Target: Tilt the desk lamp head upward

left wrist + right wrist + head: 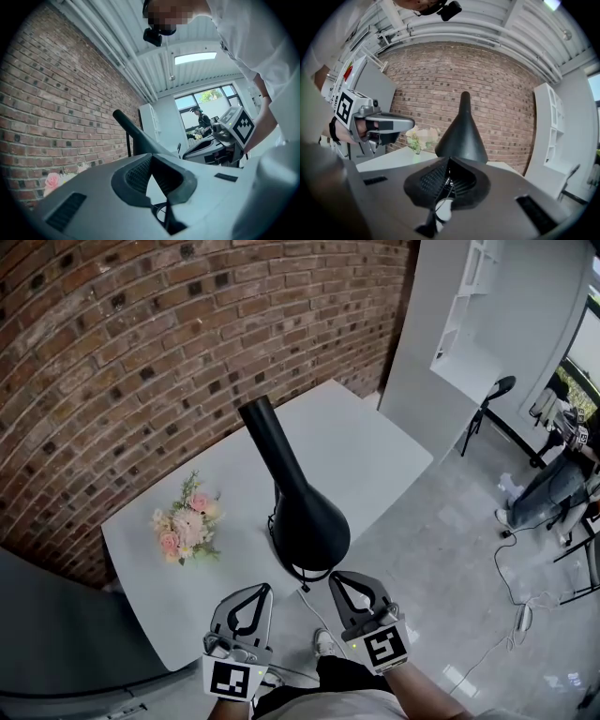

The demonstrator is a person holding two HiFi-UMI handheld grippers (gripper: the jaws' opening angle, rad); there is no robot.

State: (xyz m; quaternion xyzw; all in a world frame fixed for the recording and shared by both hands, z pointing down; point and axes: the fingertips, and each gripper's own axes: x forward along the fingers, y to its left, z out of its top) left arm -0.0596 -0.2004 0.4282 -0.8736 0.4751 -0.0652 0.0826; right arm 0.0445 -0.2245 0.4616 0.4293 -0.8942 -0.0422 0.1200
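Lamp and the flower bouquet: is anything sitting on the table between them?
No. In the head view, the white table is bare between the flower bouquet and the black lamp.

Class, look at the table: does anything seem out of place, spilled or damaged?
Nothing stands out. The black lamp stands on the white table with its head angled down, the flowers sit apart beside it, and nothing looks spilled or broken.
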